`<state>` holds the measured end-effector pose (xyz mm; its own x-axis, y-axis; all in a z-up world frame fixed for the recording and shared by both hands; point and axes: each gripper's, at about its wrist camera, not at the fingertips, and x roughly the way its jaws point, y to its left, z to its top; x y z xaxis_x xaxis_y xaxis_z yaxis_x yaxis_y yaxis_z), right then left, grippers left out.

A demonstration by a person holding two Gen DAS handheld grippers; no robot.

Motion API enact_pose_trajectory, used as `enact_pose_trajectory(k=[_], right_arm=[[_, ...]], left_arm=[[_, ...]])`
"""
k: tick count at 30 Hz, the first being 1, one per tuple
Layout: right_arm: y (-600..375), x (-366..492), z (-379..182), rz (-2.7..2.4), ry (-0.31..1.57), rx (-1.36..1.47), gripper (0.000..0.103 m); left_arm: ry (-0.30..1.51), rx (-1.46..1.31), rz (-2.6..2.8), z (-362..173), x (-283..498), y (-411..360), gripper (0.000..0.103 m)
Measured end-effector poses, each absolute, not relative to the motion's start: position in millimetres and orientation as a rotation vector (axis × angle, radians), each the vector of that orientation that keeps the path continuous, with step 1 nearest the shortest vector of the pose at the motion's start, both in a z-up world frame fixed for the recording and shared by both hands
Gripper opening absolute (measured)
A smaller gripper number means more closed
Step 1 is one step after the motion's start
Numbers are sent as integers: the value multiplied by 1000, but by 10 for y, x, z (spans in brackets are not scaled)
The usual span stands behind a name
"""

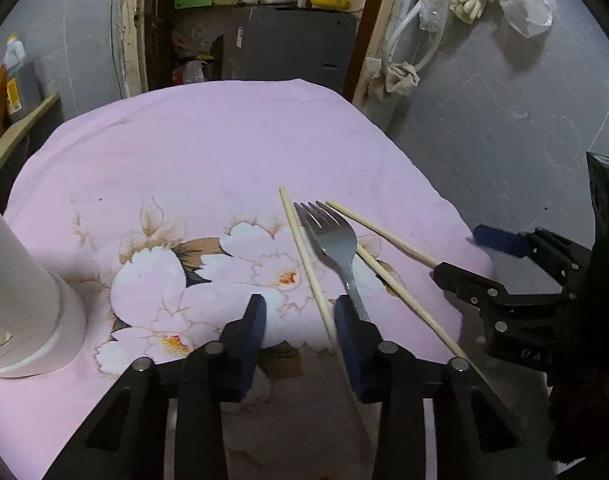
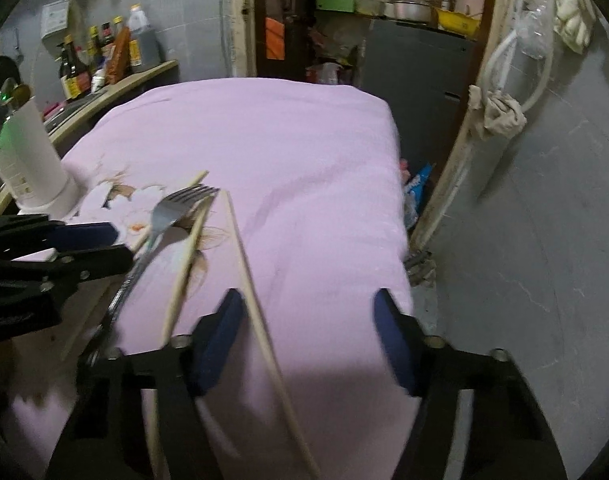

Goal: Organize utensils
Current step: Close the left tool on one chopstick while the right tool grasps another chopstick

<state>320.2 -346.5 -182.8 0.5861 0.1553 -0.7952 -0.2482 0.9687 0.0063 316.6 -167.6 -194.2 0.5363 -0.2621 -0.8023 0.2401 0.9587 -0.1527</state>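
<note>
A metal fork (image 1: 336,244) lies on the pink flowered cloth (image 1: 208,152) among three wooden chopsticks (image 1: 304,256). My left gripper (image 1: 300,320) is open just above the cloth, its right finger beside the fork's handle. My right gripper (image 2: 308,320) is open; one chopstick (image 2: 248,276) runs between its fingers, close to the left one. The fork (image 2: 164,216) lies to its left. A white utensil holder (image 1: 20,312) stands at the left, also in the right wrist view (image 2: 32,160). The right gripper shows in the left wrist view (image 1: 464,252).
Sauce bottles (image 2: 100,60) stand on a shelf to the back left. A doorway with a grey cabinet (image 1: 296,48) is behind the table. The cloth's right edge (image 2: 400,208) drops to a grey floor. A hose and rags (image 1: 400,76) hang at the right.
</note>
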Motion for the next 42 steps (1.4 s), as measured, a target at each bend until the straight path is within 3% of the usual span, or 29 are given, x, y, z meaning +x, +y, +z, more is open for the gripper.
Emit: enact_pose_trajectory(k=[6,7,10,29,32,34,42], right_arm=[[-3382,3158,-1807,284,936,-117,14],[-3366,3147,-1810,289,952,-111,10],[-3373,3107,-1797,297,966,-78,4],[-3465,3076,-1825,354,1092,74,6],[-3430,3194,-1831,372,1104,64,16],[-3409,3269,-1848,374,1118,62,32],[-3322,3521,-1929,370,1116,70,32]], left_arm=[[1001,-29,-329,-1956,3186,-1746,17],[1003,-30,-334,-1953,3187,-1755,11],[1008,-45,-324,-1945,3162,-1756,8],[1082,-134,-291,-1892,2971,-1509,5],[1072,-114,-282,-1873,3045,-1503,6],[1076,-112,-279,-1869,3110,-1477,6],[1096,-117,-279,-1916,3279,-1467,18]])
